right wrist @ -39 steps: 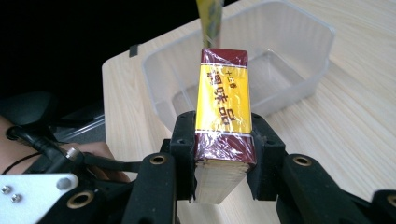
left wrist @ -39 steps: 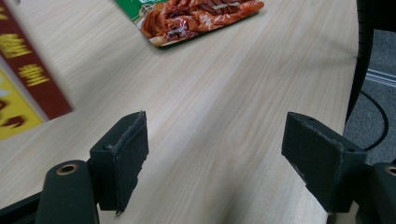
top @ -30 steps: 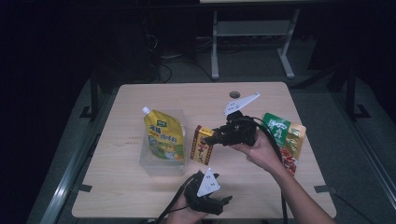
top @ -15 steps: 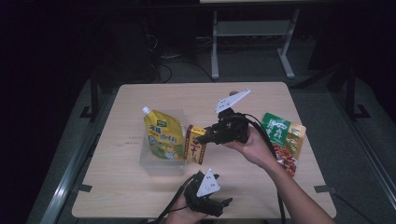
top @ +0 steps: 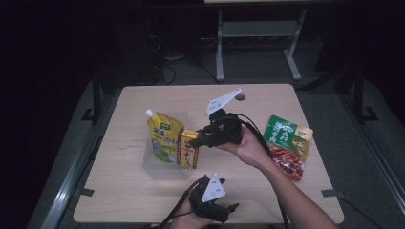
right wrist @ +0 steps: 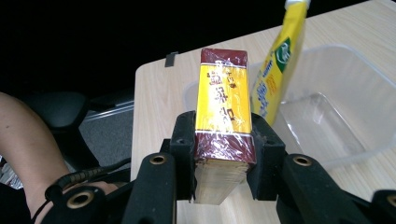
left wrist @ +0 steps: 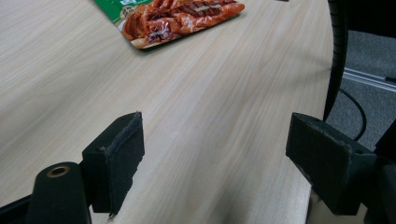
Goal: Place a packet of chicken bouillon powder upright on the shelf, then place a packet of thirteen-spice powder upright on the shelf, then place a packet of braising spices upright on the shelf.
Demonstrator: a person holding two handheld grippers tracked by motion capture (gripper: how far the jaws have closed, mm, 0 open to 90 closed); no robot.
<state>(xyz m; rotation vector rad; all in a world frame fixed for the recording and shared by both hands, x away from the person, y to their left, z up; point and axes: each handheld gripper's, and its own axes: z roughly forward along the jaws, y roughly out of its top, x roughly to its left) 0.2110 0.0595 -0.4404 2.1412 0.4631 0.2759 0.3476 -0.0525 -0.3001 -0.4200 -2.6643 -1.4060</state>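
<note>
While my right hand-held gripper (right wrist: 223,163) pinches the red-and-yellow box (right wrist: 224,116) by its near end, both pads pressed flat on its wrapped sides, I judge the main risk to be a slip: the wrapping looks glossy, and most of the box hangs out beyond the jaws, so a tilt could swing it loose. In the high view the box (top: 188,149) sits at the right wall of the clear tub (top: 157,167), which stands left of the bench's middle, and I cannot tell whether it rests on the rim or hangs just over it. If I push it down against that rim, the light tub could skid or tip. The yellow spout pouch (top: 163,136) leans in the tub just beside the box, so a careless drop could knock it over. My left hand-held gripper (top: 212,207) waits at the bench's near edge, jaws spread wide and empty, well apart from the green snack packet (top: 289,145) near the right edge.
</note>
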